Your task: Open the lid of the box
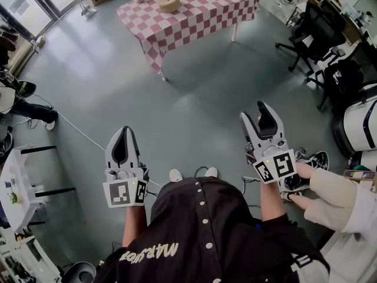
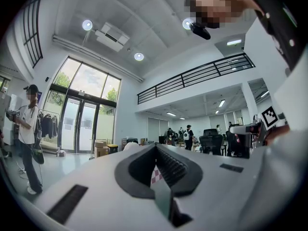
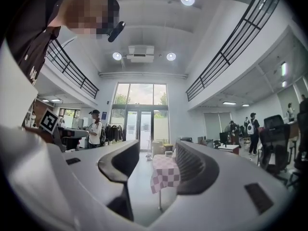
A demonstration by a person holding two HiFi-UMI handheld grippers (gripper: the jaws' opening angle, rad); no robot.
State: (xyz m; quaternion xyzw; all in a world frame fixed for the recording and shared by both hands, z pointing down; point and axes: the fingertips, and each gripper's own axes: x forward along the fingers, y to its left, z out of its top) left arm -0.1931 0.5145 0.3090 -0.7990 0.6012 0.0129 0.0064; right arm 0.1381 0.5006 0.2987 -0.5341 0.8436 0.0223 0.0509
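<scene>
Box (image 1: 168, 2): round, tan, on the pink-and-white checked table (image 1: 194, 17); well ahead of both grippers, touched by neither.
Left gripper (image 1: 123, 130): jaws together, nothing between them; a sliver of checked cloth shows past the tips in the left gripper view.
Right gripper (image 1: 253, 112): jaws apart, nothing held; the far table stands framed in the gap.
Writing: white letters on the person's black top (image 1: 206, 240), not legible; black-and-white square markers on each gripper's cube.
</scene>
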